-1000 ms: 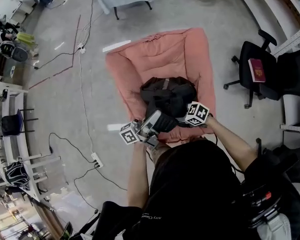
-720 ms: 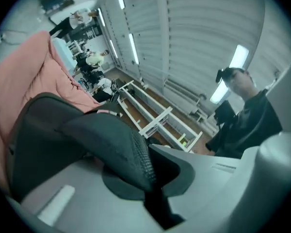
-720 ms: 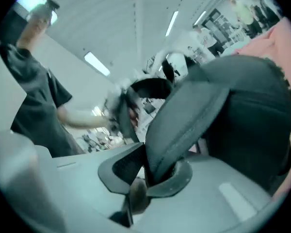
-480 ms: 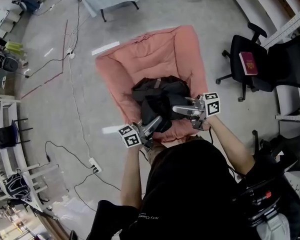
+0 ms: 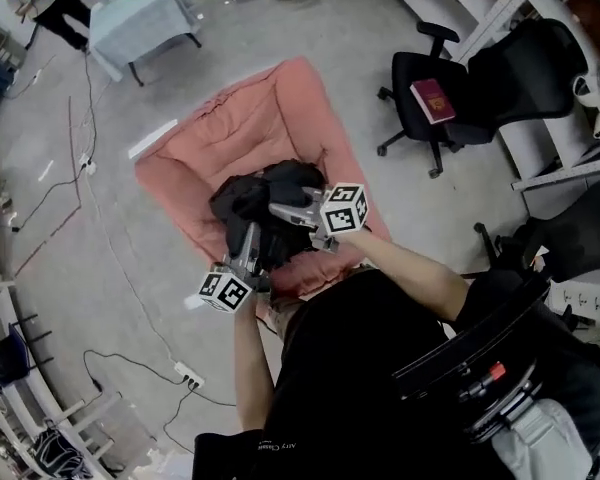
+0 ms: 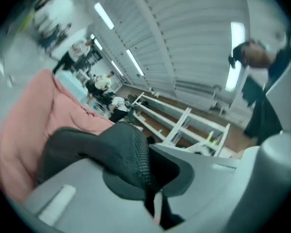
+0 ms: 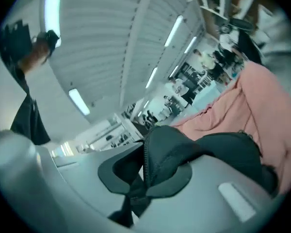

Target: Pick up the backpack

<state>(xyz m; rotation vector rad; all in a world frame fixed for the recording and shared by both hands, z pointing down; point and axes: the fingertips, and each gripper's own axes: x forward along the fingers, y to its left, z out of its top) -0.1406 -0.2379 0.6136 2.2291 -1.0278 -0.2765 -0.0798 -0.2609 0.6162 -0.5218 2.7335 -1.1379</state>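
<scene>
Over a grey concrete floor [image 5: 100, 228], the head view shows the black fabric backpack [image 5: 242, 200] over the pink padded cushion [image 5: 250, 133], with the left gripper [image 5: 250, 240] and right gripper [image 5: 280, 211] at it. In the left gripper view, the jaws are clamped on a black mesh strap [image 6: 131, 161]. In the right gripper view, the jaws have just been closing and pinch a second padded strap [image 7: 157, 166], so the grasp seems made and the lift clear remains

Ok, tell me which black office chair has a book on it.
The chair nearest the pink cushion; a dark red book lies on its seat, unlike the others.
</scene>
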